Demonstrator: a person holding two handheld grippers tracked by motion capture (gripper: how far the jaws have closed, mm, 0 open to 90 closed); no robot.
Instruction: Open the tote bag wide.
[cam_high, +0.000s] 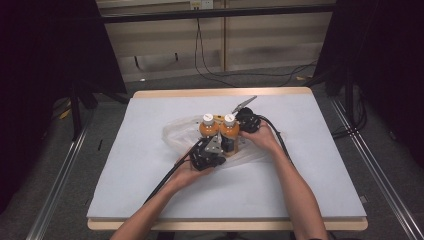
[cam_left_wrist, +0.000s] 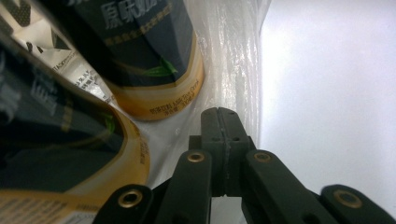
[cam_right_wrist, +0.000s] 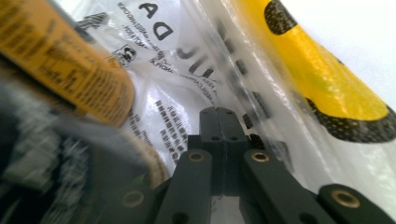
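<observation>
Two orange bottles with white caps are standing upright side by side at the middle of the white surface (cam_high: 150, 150), the left bottle (cam_high: 208, 126) touching the right bottle (cam_high: 229, 126). Both are sitting on a crumpled clear plastic bag (cam_high: 176, 134) that is spreading out to the left and toward the person. The left tool (cam_high: 216, 146) is lying low against the near side of the bottles, gripped by the left hand (cam_high: 187, 172). The right tool (cam_high: 240, 131) is pressing in from the right, with the right hand (cam_high: 262, 137) wrapped around it. Whether either tool's jaws are parted cannot be made out. Black cables are trailing back along both forearms.
</observation>
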